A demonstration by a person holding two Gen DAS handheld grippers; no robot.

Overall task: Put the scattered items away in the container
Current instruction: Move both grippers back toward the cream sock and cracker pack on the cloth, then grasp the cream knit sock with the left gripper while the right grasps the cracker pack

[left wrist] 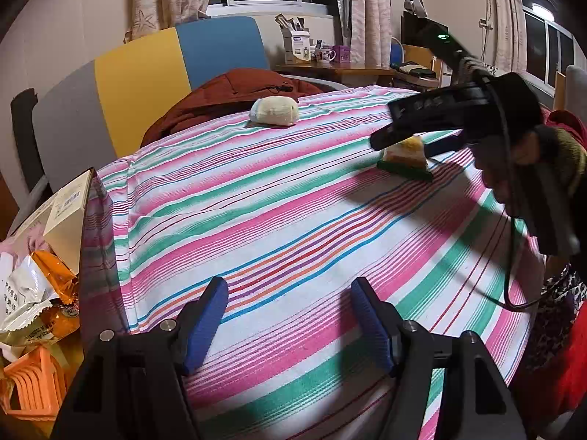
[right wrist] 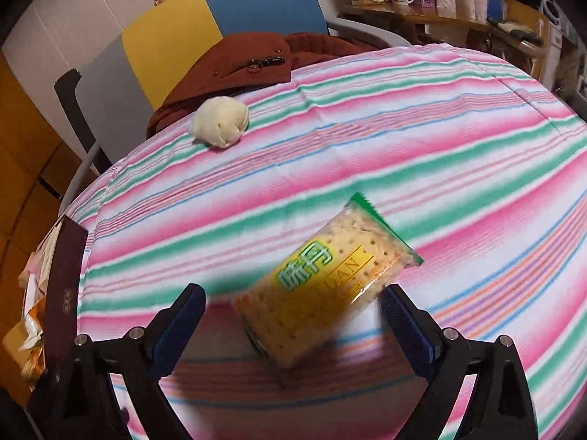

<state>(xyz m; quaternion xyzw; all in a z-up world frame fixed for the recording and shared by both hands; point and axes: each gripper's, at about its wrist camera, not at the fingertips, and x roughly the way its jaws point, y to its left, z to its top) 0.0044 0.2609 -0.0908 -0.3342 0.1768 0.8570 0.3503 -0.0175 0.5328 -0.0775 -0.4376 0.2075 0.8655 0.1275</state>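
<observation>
Striped tablecloth (right wrist: 403, 117) fills both views. Right gripper (right wrist: 293, 326) tilts down at frame bottom, jaws spread wide around the cracker packet (right wrist: 323, 286), pads not touching it; label reads "DAN". Left gripper (left wrist: 290, 315) sits open, holding nothing. Cardboard box (left wrist: 69, 212) at left edge holds snack wrappers (left wrist: 40, 293). Rolled sock (left wrist: 274, 110) lies upper centre.

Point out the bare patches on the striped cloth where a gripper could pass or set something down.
Bare: the wide middle of the striped cloth, between the cream sock ball, the cracker packet and the left gripper. Also beyond the packet in the right view. Crowded: the box edge with wrappers, and around the right gripper.
</observation>
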